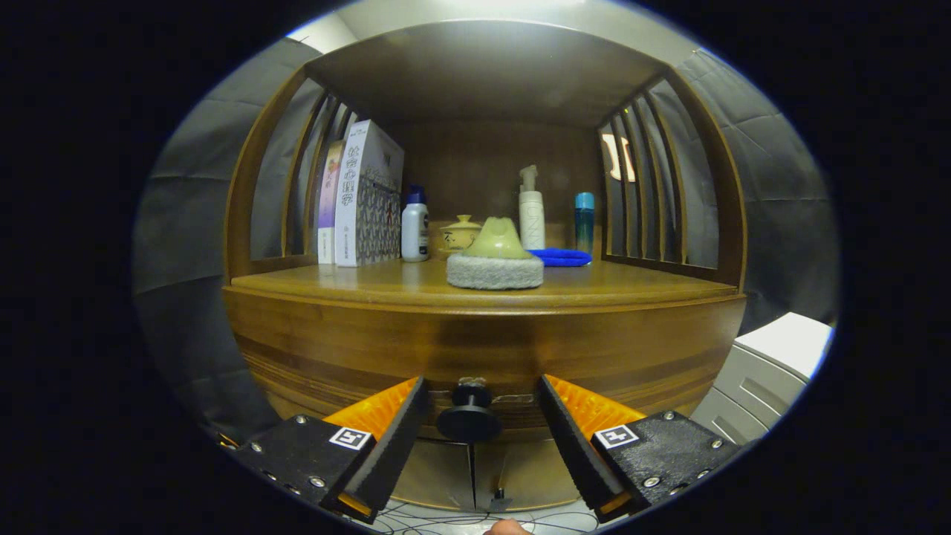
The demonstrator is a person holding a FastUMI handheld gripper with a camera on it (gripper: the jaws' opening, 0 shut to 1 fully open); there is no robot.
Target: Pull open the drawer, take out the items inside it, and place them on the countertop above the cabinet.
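The gripper [475,416] stands released, its fingers [405,427] spread either side of the black drawer knob [469,416], which sits squarely between them on the drawer front [483,349] below the worktop [609,286].

A staged home corner inside a recording booth. A wooden cabinet [483,342] with a polished countertop [609,286] and a slatted hutch above it is dressed like household furniture: books [360,197] stand at the counter's back left corner, with a small white bottle [414,227], a lidded ceramic pot [461,234], a pump bottle [530,212] and a blue-capped bottle [584,219] along the back edge. A scrubbing pad with a green handle [495,260] sits near the front edge at the middle, a folded blue cloth [561,257] just behind it. Dark cloth [186,186] hangs behind and beside the cabinet, a white drawer unit [765,371] stands to one side, and loose cables [446,520] trail on the floor below.
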